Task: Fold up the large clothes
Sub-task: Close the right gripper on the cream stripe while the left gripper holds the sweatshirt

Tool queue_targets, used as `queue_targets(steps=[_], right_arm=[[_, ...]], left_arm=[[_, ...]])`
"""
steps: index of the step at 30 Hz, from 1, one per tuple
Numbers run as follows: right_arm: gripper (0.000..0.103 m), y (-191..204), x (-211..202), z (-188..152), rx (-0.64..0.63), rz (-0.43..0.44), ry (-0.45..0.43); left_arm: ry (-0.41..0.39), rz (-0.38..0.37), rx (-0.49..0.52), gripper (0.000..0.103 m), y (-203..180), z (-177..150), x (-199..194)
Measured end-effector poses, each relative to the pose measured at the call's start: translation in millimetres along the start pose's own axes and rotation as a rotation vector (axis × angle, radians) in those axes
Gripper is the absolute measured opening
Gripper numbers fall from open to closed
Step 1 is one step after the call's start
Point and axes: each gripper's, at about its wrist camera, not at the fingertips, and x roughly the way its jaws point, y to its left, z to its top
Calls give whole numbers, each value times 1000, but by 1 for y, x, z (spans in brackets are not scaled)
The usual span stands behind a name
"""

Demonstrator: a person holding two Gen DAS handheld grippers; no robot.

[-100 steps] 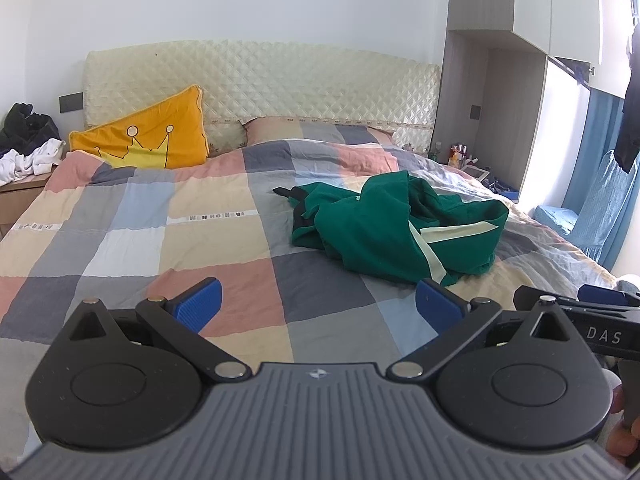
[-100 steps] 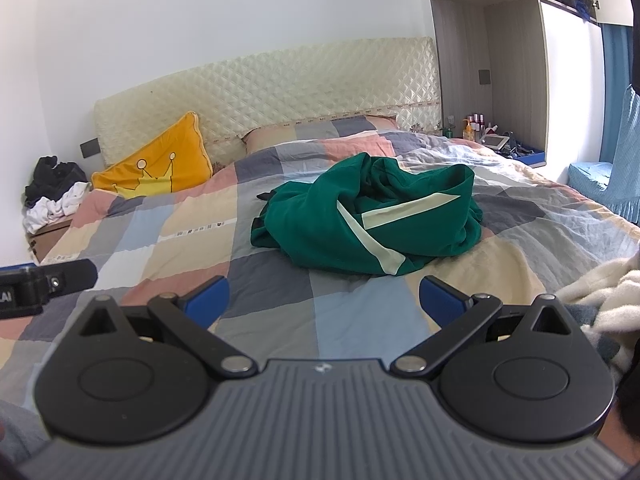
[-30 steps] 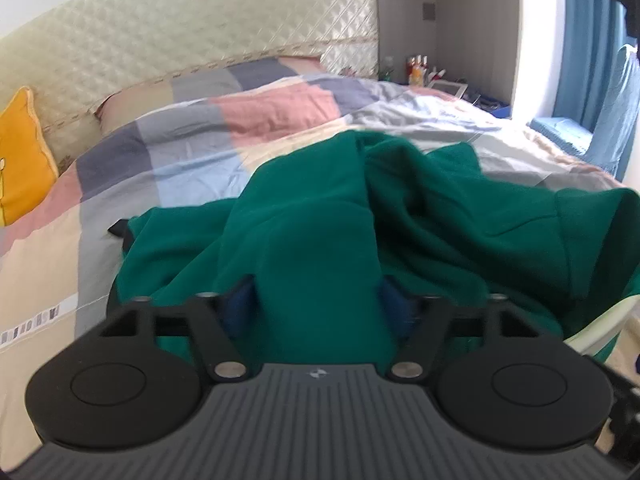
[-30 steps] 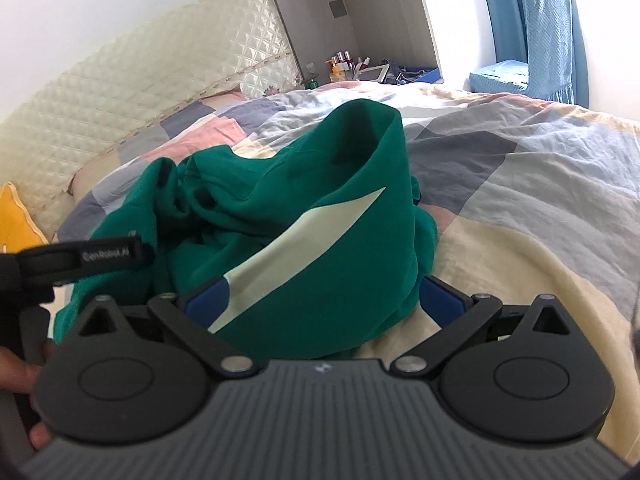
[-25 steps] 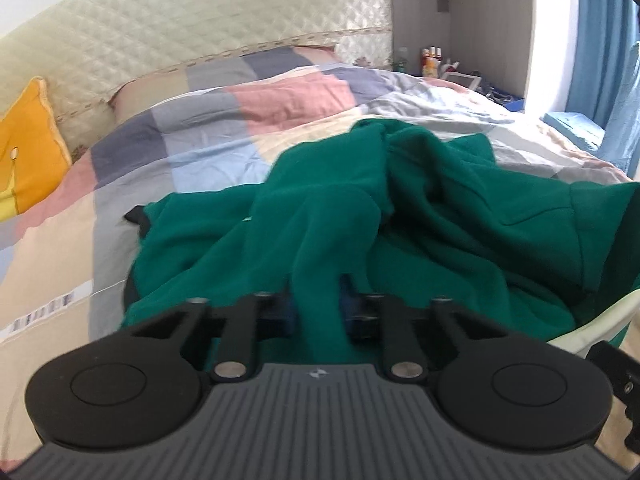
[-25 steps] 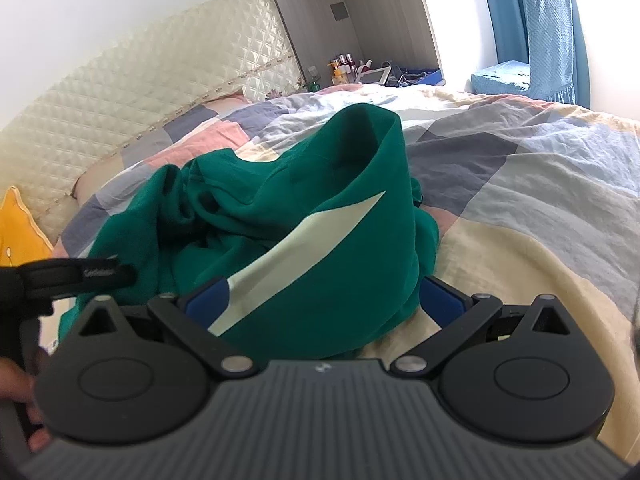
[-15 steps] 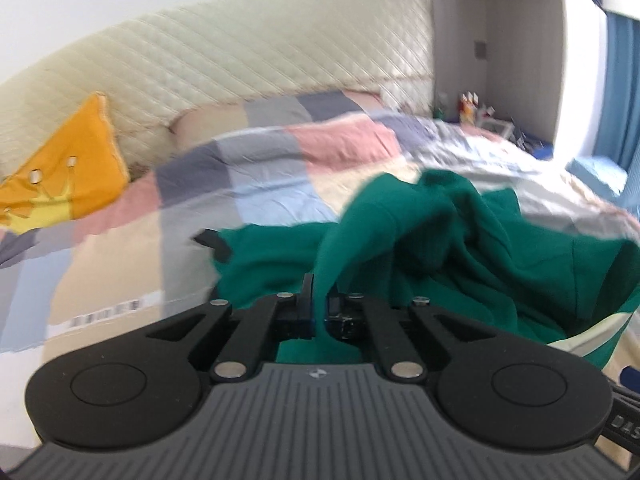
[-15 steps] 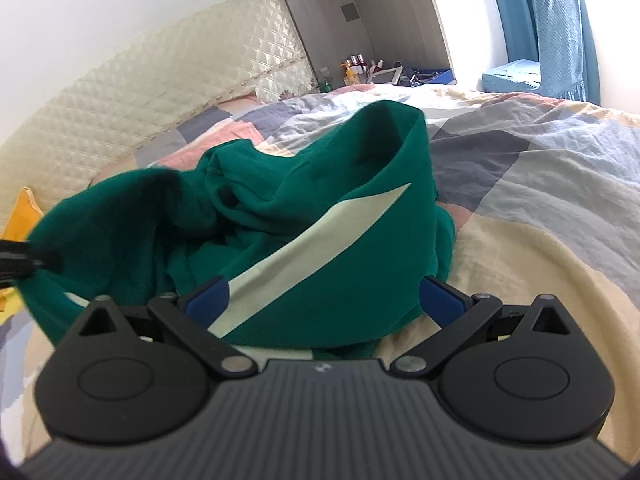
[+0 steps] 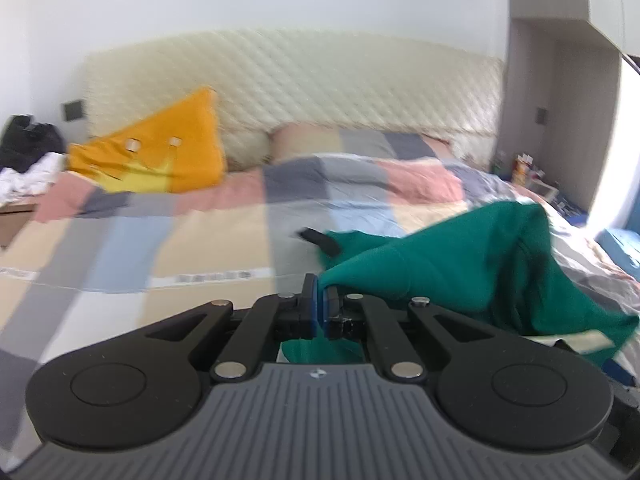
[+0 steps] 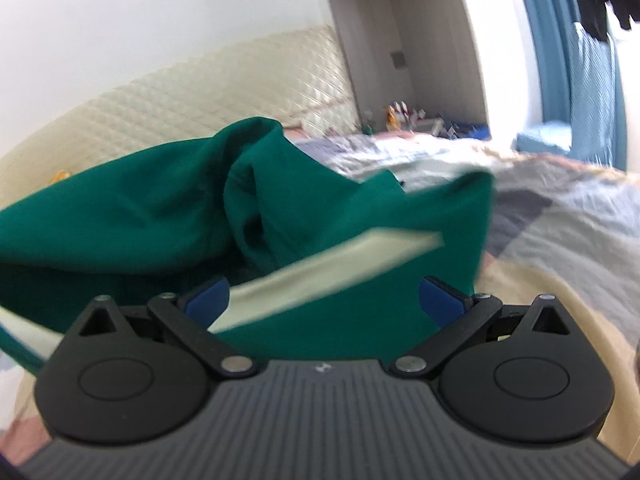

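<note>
left wrist view: the left gripper (image 9: 322, 300) has its blue pads pressed together on a pinch of the green garment (image 9: 460, 264), which trails off to the right and sags onto the patchwork quilt (image 9: 200, 240). it's only a small bunch of cloth in there, so i'd guess a hard tug could pull it free, or just lift one layer while the rest stays wadded up. the yellow pillow (image 9: 160, 156) sits far left by the headboard (image 9: 300, 92), well clear. everything is motion-blurred, so can't tell which part of the garment is pinched.

right wrist view: the right gripper (image 10: 324, 300) is spread wide, holding nothing, with the garment (image 10: 160, 216) and its pale stripe (image 10: 328, 260) bunched right in front of the pads. closing here could easily grab several layers at once and lock in a twist, which would wreck any clean fold.
</note>
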Motion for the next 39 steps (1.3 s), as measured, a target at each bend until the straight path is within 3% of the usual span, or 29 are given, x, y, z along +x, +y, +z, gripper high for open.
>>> queue_targets(steps=[6, 11, 14, 17, 19, 21, 26, 28, 29, 31, 36, 39], right_arm=[[103, 19, -19, -10, -113, 56, -5], [103, 32, -39, -21, -212, 129, 80], [103, 33, -54, -27, -213, 159, 126], [103, 35, -64, -38, -221, 121, 169], [103, 28, -67, -47, -143, 82, 215], [103, 13, -63, -55, -6, 98, 279], [103, -6, -39, -75, 359, 263, 437], [103, 1, -37, -77, 394, 290, 432], [103, 5, -38, -76, 392, 296, 423], [103, 9, -43, -73, 389, 305, 403], [101, 8, -70, -77, 444, 267, 357], [101, 15, -84, -79, 434, 298, 331]], left_arm=[[-28, 46, -72, 3, 60, -21, -60], [-55, 76, -147, 3, 111, -47, -105], [-61, 93, -216, 3, 142, -65, -119], [-43, 103, -283, 3, 161, -89, -109], [-41, 110, -317, 3, 167, -104, -100], [-29, 108, -355, 3, 170, -113, -84], [5, 79, -349, 5, 166, -123, -48], [22, 78, -332, 16, 166, -129, -41], [38, 76, -332, 37, 166, -133, -38], [82, 52, -355, 61, 169, -142, -30], [220, -29, -441, 67, 172, -162, -9], [276, -56, -466, 67, 168, -171, 1]])
